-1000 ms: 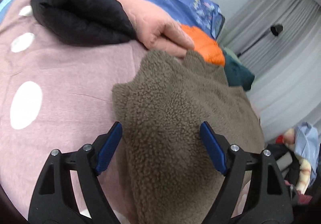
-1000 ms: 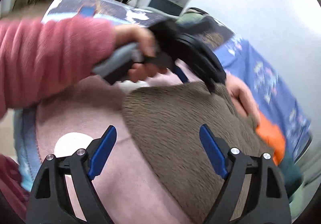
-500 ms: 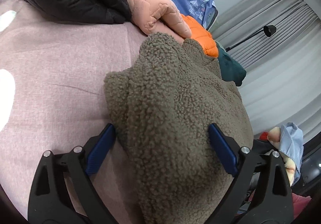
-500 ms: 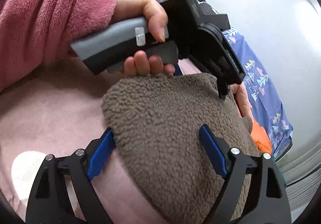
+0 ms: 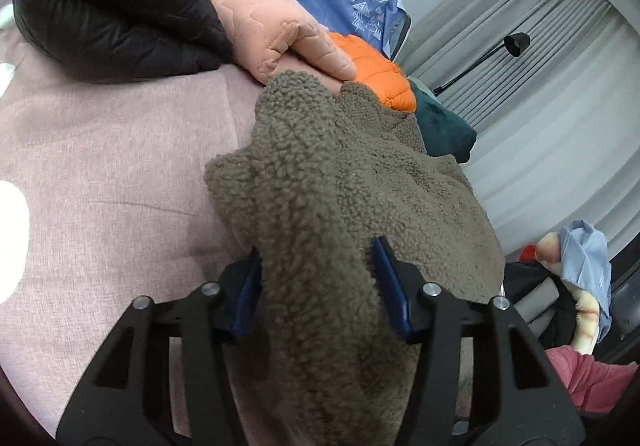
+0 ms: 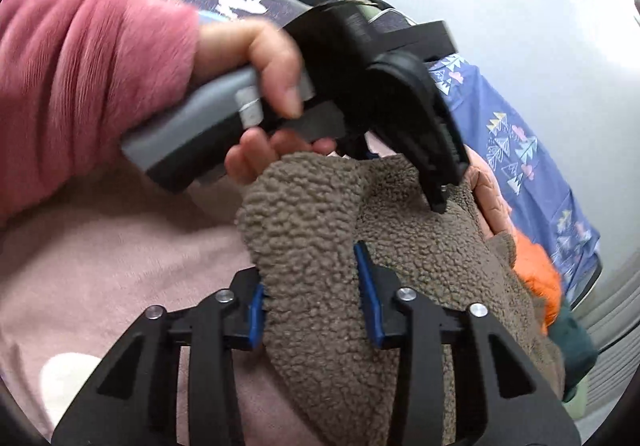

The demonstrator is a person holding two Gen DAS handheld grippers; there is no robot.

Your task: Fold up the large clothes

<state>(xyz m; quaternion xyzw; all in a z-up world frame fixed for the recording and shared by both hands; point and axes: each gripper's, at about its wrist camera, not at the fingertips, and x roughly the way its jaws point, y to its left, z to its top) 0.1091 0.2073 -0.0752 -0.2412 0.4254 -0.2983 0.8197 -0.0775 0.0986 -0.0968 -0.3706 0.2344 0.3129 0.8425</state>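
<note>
Both tools are pinching the fleece on the bed.

The left tool and right tool are each clamping a thick bunch of the brown fleece, which is lying heaped on the pink bedcover, its far edge touching a row of folded jackets. Judging by the rumpled heap with no flat layers or clean creases, the folding is sitting at an early stage: the grip is secured, while spreading, folding over and squaring off are all remaining.
</note>
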